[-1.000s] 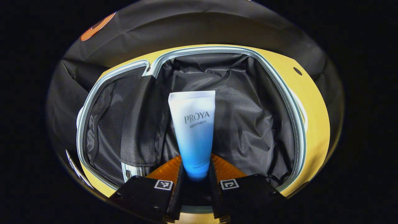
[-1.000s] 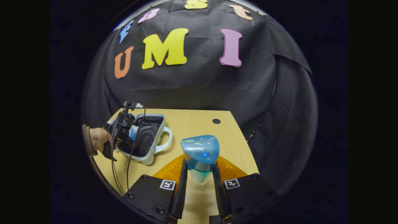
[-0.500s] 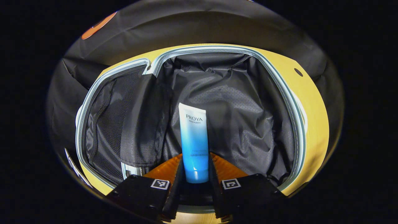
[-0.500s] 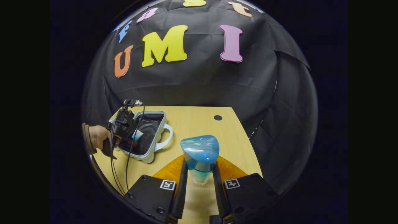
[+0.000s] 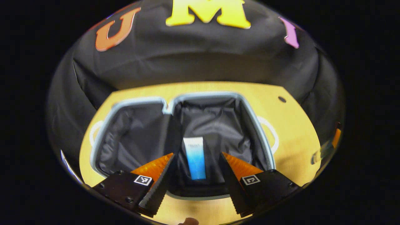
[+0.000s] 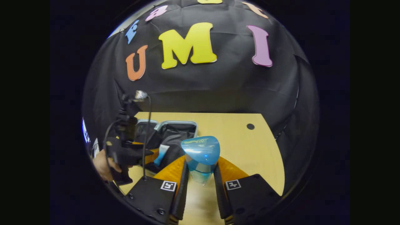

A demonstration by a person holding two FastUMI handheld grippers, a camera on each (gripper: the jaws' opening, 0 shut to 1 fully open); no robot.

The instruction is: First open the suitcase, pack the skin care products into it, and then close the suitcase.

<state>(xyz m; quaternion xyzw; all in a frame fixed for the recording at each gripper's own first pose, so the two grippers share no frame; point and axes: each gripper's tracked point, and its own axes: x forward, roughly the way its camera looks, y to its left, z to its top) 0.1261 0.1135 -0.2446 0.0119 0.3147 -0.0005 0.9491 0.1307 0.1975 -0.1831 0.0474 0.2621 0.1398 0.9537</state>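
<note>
The open suitcase (image 5: 258, 131) lies on the wooden table, pale blue rim, black lining. A white-to-blue tube (image 5: 194, 157) rests on the lining of its right half. My left gripper (image 5: 195, 175) hovers above it, open and holding nothing, the tube seen between its spread fingers. In the right gripper view my right gripper (image 6: 200, 184) is shut on a blue-capped bottle (image 6: 200, 156) held upright over the table. The suitcase (image 6: 176, 131) and tube (image 6: 160, 153) lie left of the bottle, with the left gripper (image 6: 145, 155) and a hand (image 6: 103, 164) over them.
The wooden table (image 6: 237, 147) has bare surface to the right of the suitcase, with a small dark hole (image 6: 250, 126) near its far edge. White handles (image 5: 271, 132) stick out from the suitcase sides. Black cloth walls close the booth behind and to the right.
My left gripper let go of the tube, opened, and pulled up and back from the suitcase. My right gripper carried the bottle closer to the suitcase.
</note>
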